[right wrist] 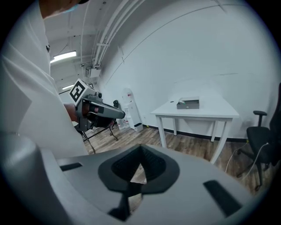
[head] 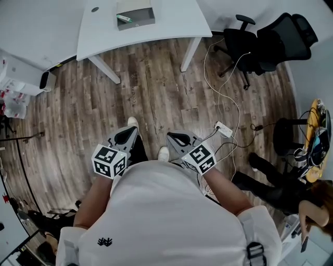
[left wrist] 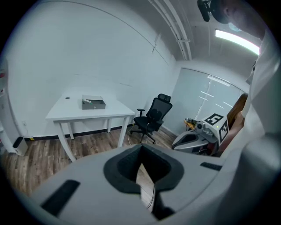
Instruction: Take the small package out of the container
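Note:
A grey open container (head: pixel 136 15) stands on the white table (head: pixel 171 21) at the far side of the room. A small white and green package (head: pixel 124 18) lies inside it at the left. I stand well back from the table with both grippers held close to my body. My left gripper (head: pixel 130 131) and right gripper (head: pixel 172 136) are both shut and hold nothing. The left gripper view shows its shut jaws and the container (left wrist: pixel 93 103) far off on the table. In the right gripper view the container (right wrist: pixel 188 103) sits beyond that gripper's shut jaws.
Two black office chairs (head: pixel 247 44) stand right of the table. White cables (head: pixel 225 88) and a power strip (head: pixel 225 129) lie on the wooden floor. Another person (head: pixel 281 189) is at the right. White storage boxes (head: pixel 18 78) sit at the left wall.

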A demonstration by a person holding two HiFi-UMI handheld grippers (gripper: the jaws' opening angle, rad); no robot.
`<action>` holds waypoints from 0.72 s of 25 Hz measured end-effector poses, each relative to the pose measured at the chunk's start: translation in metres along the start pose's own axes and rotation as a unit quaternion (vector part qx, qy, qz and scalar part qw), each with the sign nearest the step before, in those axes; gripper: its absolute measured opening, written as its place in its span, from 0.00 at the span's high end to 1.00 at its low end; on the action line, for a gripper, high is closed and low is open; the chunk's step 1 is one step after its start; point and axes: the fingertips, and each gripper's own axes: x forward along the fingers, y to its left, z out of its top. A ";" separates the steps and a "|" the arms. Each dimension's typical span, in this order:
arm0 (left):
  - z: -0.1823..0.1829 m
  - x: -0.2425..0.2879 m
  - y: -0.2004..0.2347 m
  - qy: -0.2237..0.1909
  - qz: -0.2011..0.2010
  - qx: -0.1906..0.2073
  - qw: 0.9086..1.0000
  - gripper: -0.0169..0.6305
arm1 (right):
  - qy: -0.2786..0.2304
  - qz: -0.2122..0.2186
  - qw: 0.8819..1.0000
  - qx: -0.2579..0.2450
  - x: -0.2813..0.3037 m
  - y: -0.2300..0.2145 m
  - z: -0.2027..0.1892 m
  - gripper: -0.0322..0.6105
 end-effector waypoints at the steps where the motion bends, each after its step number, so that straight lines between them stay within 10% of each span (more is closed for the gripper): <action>1: 0.003 0.004 0.005 -0.002 -0.004 0.000 1.000 0.96 | -0.002 -0.001 1.000 0.000 0.004 -0.003 0.005 0.94; 18: 0.089 0.064 0.169 -0.015 -0.071 0.018 0.997 0.96 | -0.002 -0.089 0.996 0.007 0.123 -0.086 0.121 0.85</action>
